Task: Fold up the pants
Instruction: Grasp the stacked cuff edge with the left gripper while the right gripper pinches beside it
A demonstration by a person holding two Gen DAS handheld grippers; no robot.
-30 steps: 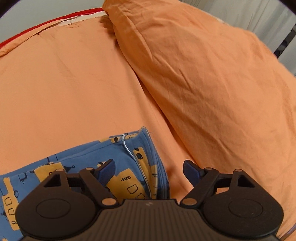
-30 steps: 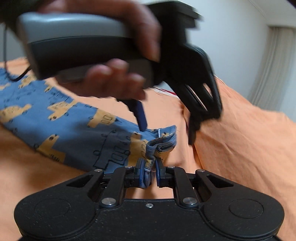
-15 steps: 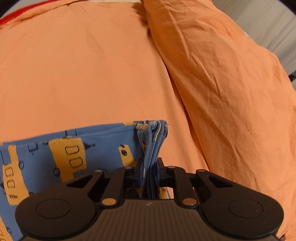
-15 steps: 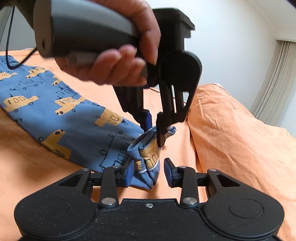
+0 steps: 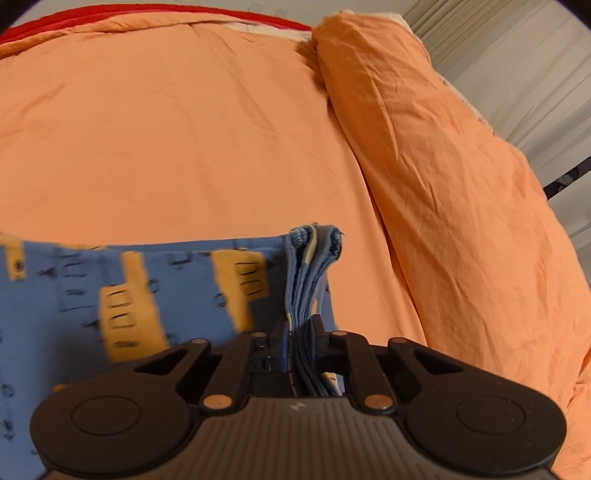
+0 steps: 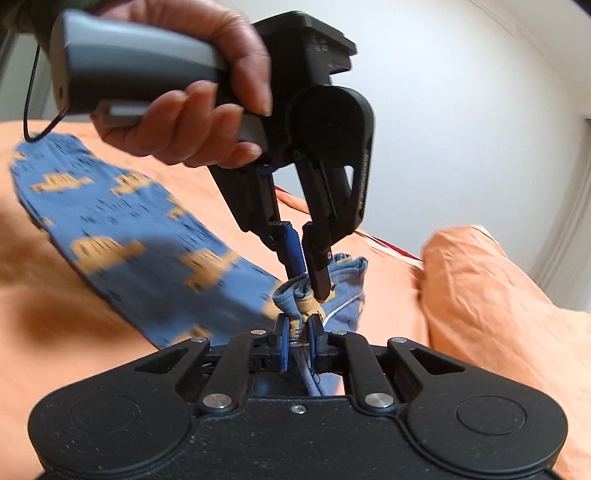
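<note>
The blue pants [image 5: 155, 291] with yellow vehicle prints lie on the orange bed sheet [image 5: 166, 140]. My left gripper [image 5: 300, 332] is shut on the bunched hem end of the pants [image 5: 312, 258]. In the right wrist view the left gripper [image 6: 308, 273] pinches the same bunch from above, held by a hand [image 6: 192, 110]. My right gripper [image 6: 297, 332] is shut on the hem bunch [image 6: 301, 301] just below it. The rest of the pants [image 6: 129, 236] stretch away to the left, lifted off the sheet near the grippers.
A large orange pillow [image 5: 443, 166] lies along the right side, also in the right wrist view [image 6: 498, 295]. A red edge [image 5: 110, 18] runs along the far side of the bed. A white wall [image 6: 461, 129] and curtains [image 5: 517, 55] stand behind.
The left gripper closed on the hem a second ago and has lifted it. The right gripper let go half a second ago and is now shut on the hem again.
</note>
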